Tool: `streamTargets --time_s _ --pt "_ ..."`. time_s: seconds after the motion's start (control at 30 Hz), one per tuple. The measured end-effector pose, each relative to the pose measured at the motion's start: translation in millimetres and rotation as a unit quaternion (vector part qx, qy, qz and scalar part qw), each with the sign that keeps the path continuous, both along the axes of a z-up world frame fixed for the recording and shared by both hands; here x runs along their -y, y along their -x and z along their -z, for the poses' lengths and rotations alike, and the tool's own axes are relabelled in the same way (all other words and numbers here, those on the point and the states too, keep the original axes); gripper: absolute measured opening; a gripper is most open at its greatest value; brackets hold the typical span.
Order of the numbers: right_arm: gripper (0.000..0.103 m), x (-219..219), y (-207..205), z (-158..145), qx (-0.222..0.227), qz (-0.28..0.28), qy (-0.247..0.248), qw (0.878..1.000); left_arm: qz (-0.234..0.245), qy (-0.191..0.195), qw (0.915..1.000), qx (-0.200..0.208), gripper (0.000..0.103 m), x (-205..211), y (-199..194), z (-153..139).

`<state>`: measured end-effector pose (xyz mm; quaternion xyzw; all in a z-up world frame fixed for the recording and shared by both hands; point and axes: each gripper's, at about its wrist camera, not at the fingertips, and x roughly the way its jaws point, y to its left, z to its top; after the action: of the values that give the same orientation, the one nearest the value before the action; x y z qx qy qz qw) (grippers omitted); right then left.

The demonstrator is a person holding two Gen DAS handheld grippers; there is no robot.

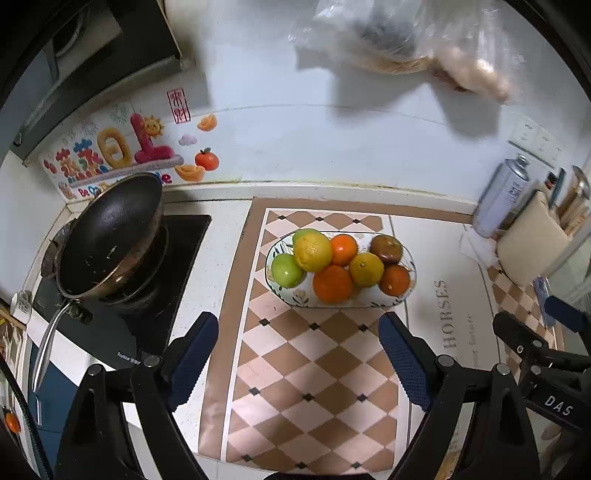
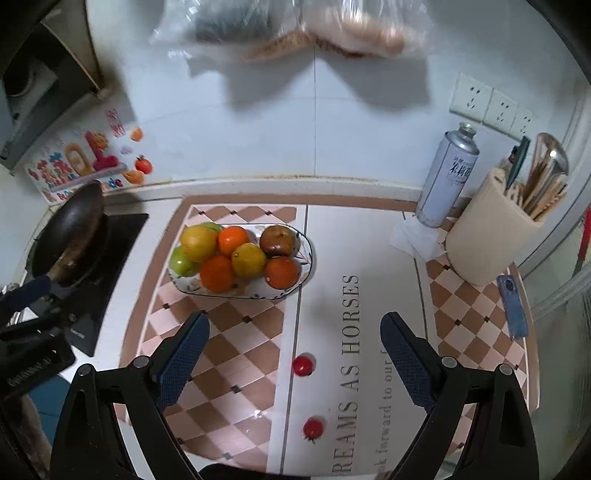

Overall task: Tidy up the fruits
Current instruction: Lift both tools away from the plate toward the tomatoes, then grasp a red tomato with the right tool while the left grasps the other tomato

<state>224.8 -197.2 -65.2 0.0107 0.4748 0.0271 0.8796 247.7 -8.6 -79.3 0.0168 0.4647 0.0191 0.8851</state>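
An oval patterned plate point(image 1: 408, 286) point(image 2: 308, 266) on the checkered mat holds several fruits: oranges point(image 1: 332, 283) point(image 2: 217, 274), yellow lemons point(image 1: 313, 250) point(image 2: 248, 259), a green fruit point(image 1: 287, 270) and a dark brown one point(image 1: 386, 248) point(image 2: 279, 240). Two small red cherry tomatoes point(image 2: 303, 365) point(image 2: 313, 428) lie loose on the mat, between the right gripper's fingers. My left gripper point(image 1: 299, 354) is open and empty, just short of the plate. My right gripper point(image 2: 295, 358) is open and empty; it also shows at the right edge of the left wrist view point(image 1: 535, 332).
A black wok point(image 1: 110, 236) sits on the stove at left. A spray can point(image 2: 448, 177), a beige utensil holder point(image 2: 491, 236) and a blue phone-like object point(image 2: 511, 306) stand at right. Plastic bags point(image 2: 295, 26) hang on the tiled wall above.
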Motion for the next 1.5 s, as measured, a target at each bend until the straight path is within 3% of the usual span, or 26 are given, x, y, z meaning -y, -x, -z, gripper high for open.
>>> streamTargets --time_s 0.4,0.57,0.73,0.8,0.83,0.97,1.13,1.17,1.2,1.33,1.5 --pt "0.096 -6.8 75.7 -68.5 0.068 0.003 -0.009 0.998 0.022 0.008 0.9981 0.057 0.089 -5.6 64.5 -52.4" --pt "0.096 -8.6 88.9 -77.1 0.071 0.004 -0.02 0.997 0.029 0.015 0.9976 0.062 0.089 -4.8 76.3 -58.5" --pt "0.096 3.9 82.7 -62.7 0.05 0.013 -0.055 0.997 0.022 0.023 0.9983 0.05 0.089 -2.3 73.3 -49.2" --pt "0.096 16.3 74.2 -45.5 0.029 0.027 -0.07 0.997 0.024 0.013 0.9989 0.039 0.093 2.0 67.2 -40.7" --pt "0.096 24.3 67.8 -31.5 0.012 0.036 -0.078 0.996 0.025 0.004 0.9992 0.032 0.103 5.2 62.8 -34.8" --pt "0.096 49.5 49.2 25.1 -0.048 0.062 -0.093 0.993 0.029 -0.043 0.9985 0.017 0.103 19.2 46.8 -9.0" --pt "0.093 69.9 37.2 114.4 -0.13 0.083 -0.097 0.983 0.048 -0.09 0.9942 -0.034 0.103 48.6 13.6 40.2" --pt "0.09 71.7 36.6 130.2 -0.143 0.084 -0.097 0.981 0.054 -0.095 0.9932 -0.043 0.103 53.8 8.7 48.2" --pt "0.08 73.3 36.6 150.4 -0.161 0.085 -0.096 0.979 0.059 -0.1 0.992 -0.05 0.103 59.0 4.1 55.6" --pt "0.064 72.1 38.3 204.2 -0.216 0.08 -0.117 0.966 0.078 -0.122 0.9851 -0.093 0.103 80.3 -15.8 93.7" --pt "0.042 61.3 41.6 237.9 -0.245 0.06 -0.128 0.959 0.093 -0.119 0.9771 -0.15 0.103 97.8 -33.9 129.2"
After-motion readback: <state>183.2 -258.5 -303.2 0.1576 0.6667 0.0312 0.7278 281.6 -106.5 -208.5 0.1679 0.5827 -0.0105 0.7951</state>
